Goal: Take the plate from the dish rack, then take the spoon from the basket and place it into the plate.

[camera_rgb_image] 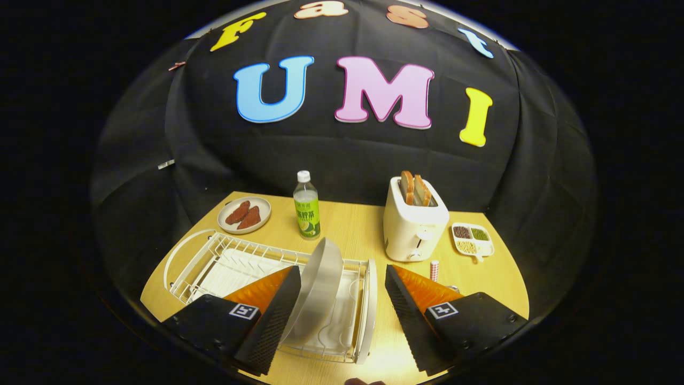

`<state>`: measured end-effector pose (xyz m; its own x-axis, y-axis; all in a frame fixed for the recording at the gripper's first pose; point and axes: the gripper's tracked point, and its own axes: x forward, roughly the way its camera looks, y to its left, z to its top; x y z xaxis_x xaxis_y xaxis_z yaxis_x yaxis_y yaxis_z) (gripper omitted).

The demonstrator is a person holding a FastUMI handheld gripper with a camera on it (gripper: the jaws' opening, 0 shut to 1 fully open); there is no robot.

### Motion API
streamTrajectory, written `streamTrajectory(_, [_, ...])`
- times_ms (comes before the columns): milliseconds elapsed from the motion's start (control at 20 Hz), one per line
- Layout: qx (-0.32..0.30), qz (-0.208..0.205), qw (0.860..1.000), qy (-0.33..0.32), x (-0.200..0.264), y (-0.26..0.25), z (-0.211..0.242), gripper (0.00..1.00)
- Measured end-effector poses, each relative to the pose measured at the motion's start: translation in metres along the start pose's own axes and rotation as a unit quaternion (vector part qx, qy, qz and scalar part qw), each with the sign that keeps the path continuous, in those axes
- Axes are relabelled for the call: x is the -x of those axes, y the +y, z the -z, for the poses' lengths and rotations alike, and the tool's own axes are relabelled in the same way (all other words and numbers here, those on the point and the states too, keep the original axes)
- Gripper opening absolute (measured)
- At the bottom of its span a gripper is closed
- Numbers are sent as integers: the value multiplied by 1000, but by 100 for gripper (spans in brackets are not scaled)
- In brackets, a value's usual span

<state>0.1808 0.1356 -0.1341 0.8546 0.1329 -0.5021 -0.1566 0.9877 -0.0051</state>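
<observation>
Straddling the plate, the claw stands wide open, holding nothing; the left finger lies just beside the plate's back, the right finger is well apart from it. The plate leans on edge in the dish rack, between the fingers (tilted, so the rim is offered for pinching). Beyond the fingers on the desk: bottle, toaster, a plate of food. Spoon and basket: cannot tell where.

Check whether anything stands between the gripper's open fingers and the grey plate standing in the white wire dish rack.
Nothing visible does. The round grey plate stands on edge in the white wire dish rack, already between the fingers of the open gripper, leaning against the left finger and apart from the right.
</observation>
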Motion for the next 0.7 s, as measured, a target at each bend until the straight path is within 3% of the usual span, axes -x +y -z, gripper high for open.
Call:
streamTrajectory(200, [-36,-16,996,74,-22,8,23,98])
streamTrajectory(300, [-50,-26,994,91,-24,16,27,92])
streamTrajectory(400, [-60,-32,993,99,-27,23,28,79])
streamTrajectory(550, [-64,-34,989,131,-25,32,41,48])
streamTrajectory(700, [-73,-21,987,138,-29,35,42,44])
